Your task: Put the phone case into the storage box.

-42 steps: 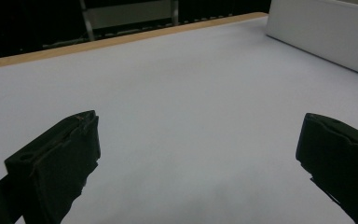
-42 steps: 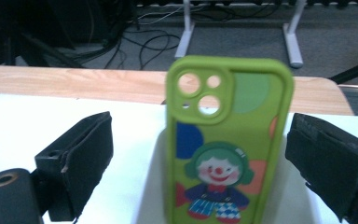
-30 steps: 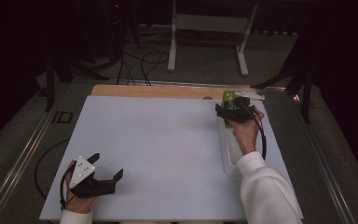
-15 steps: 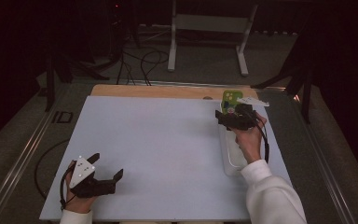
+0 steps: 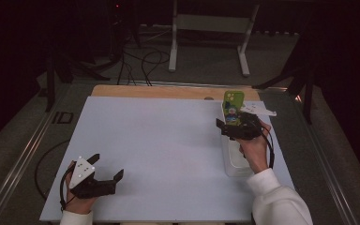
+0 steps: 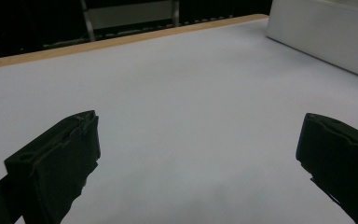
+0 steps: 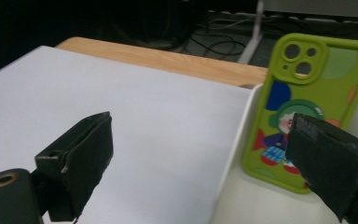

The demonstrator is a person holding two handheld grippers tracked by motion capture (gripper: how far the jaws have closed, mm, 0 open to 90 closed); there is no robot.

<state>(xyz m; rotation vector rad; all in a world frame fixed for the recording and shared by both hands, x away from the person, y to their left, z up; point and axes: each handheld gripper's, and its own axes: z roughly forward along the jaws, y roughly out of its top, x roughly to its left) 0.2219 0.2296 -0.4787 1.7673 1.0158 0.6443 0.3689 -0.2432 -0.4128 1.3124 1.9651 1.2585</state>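
Leaning upright against the far end wall of the white tray (image 5: 234, 164) is a green phone (image 5: 233, 107) in a cartoon case, back facing the camera. Right gripper (image 5: 236, 129) hovers over the tray just beside it, jaws wide apart, nothing in them. Left gripper (image 5: 104, 174) sits on the white table (image 5: 159, 140) near the front-left corner, jaws apart too.

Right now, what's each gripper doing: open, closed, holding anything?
Left gripper: open, holding nothing, low over the white mat.
Right gripper: open, holding nothing, at the green phone in the white tray.
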